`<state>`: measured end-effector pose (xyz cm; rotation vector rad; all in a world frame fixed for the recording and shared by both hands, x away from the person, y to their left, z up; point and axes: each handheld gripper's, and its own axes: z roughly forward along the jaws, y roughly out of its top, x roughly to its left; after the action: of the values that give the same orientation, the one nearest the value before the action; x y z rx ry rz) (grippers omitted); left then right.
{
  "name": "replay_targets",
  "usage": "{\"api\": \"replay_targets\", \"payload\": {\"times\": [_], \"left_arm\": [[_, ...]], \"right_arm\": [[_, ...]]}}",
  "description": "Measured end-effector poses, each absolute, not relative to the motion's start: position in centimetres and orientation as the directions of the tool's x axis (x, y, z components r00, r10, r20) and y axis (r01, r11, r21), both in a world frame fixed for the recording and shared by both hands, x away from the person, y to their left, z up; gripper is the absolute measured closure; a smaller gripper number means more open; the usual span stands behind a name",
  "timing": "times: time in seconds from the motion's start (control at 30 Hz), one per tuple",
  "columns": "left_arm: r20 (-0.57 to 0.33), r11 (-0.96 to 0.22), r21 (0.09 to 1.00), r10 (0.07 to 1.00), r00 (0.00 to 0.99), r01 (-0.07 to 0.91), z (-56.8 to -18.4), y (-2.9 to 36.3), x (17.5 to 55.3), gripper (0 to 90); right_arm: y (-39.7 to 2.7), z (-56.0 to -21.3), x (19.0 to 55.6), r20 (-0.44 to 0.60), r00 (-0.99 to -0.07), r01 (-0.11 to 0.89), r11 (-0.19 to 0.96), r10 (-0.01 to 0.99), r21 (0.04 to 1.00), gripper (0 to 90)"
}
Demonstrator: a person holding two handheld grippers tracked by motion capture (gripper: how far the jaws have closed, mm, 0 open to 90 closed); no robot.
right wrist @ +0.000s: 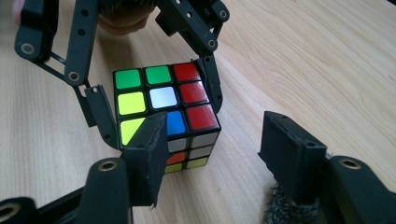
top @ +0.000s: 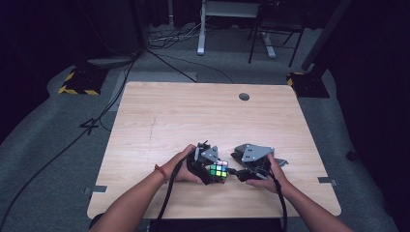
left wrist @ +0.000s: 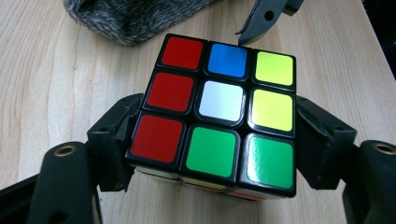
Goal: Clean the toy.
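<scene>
Cube: the puzzle cube (left wrist: 219,112) is sitting on the wooden table (top: 159,116) near my edge, white-centred face up.
Left gripper: my left gripper (left wrist: 219,140) is clamping the cube's lower layers from both sides.
Right gripper: my right gripper (right wrist: 215,149) is hanging slack, jaws apart, one beside the cube's near corner, the other well clear.
Grey fur: something furry (left wrist: 130,18) is lying just beyond the cube.
Risk: if I am twisting with a half-seated right jaw, the cube could slip from the left grip or skid toward the fur.
</scene>
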<state>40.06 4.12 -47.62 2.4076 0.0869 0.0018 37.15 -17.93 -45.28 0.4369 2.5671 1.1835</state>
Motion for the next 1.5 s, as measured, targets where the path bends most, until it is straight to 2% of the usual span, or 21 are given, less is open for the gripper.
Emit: {"api": "replay_targets", "payload": {"times": [0.2,0.37,0.4,0.47,0.53,0.7,0.87,0.97,1.07,1.13,1.3,1.5], "left_arm": [[-0.018,-0.752,0.656,0.064,0.998,0.06,-47.5,4.7,40.0,33.1],[-0.016,-0.754,0.654,0.061,0.998,0.057,-47.5,4.6,40.0,33.1],[-0.014,-0.759,0.649,0.062,0.998,0.056,-47.5,4.4,40.0,32.8],[-0.011,-0.764,0.643,0.065,0.998,0.057,-47.5,4.3,40.0,31.1],[-0.013,-0.761,0.646,0.062,0.998,0.056,-47.6,4.3,40.0,31.1],[-0.001,-0.761,0.647,0.066,0.998,0.051,-47.5,4.1,39.9,32.2],[-0.021,-0.747,0.661,0.074,0.997,0.07,-47.5,4.4,39.9,31.9],[-0.005,-0.752,0.657,0.06,0.998,0.049,-47.6,4.1,39.6,32.3],[0.011,-0.753,0.657,0.053,0.999,0.033,-47.5,3.9,39.2,33.7],[0.011,-0.755,0.655,0.045,0.999,0.027,-47.4,3.9,39.2,33.8],[0.01,-0.727,0.685,0.071,0.997,0.045,-47.3,4.6,39.4,33.8],[-0.002,-0.689,0.722,0.087,0.996,0.062,-47.1,4.8,39.4,33.8]], "right_arm": [[-18.0,-45.4,37.5,-0.122,-0.913,0.169,0.633,0.39,0.755,42.8],[-18.2,-46.7,38.2,-0.094,-0.924,0.2,0.679,0.37,0.706,41.8],[-18.0,-46.9,38.2,-0.116,-0.927,0.183,0.698,0.357,0.692,41.9],[-18.1,-47.1,38.4,-0.116,-0.931,0.171,0.693,0.346,0.7,42.3],[-18.4,-47.1,38.5,-0.073,-0.929,0.196,0.65,0.363,0.735,42.7],[-18.5,-46.7,38.3,-0.104,-0.922,0.175,0.643,0.372,0.746,43.4],[-18.6,-46.1,38.2,-0.093,-0.923,0.169,0.61,0.374,0.774,44.6],[-18.0,-45.3,37.9,-0.082,-0.932,0.149,0.58,0.354,0.801,46.1],[-17.0,-44.8,37.6,-0.129,-0.934,0.112,0.615,0.333,0.781,45.5],[-16.6,-44.8,37.6,-0.118,-0.943,0.105,0.614,0.311,0.782,46.1],[-18.0,-44.8,38.2,-0.072,-0.933,0.159,0.585,0.352,0.795,46.0],[-18.7,-45.5,38.3,-0.107,-0.929,0.168,0.661,0.355,0.732,44.9]]}}
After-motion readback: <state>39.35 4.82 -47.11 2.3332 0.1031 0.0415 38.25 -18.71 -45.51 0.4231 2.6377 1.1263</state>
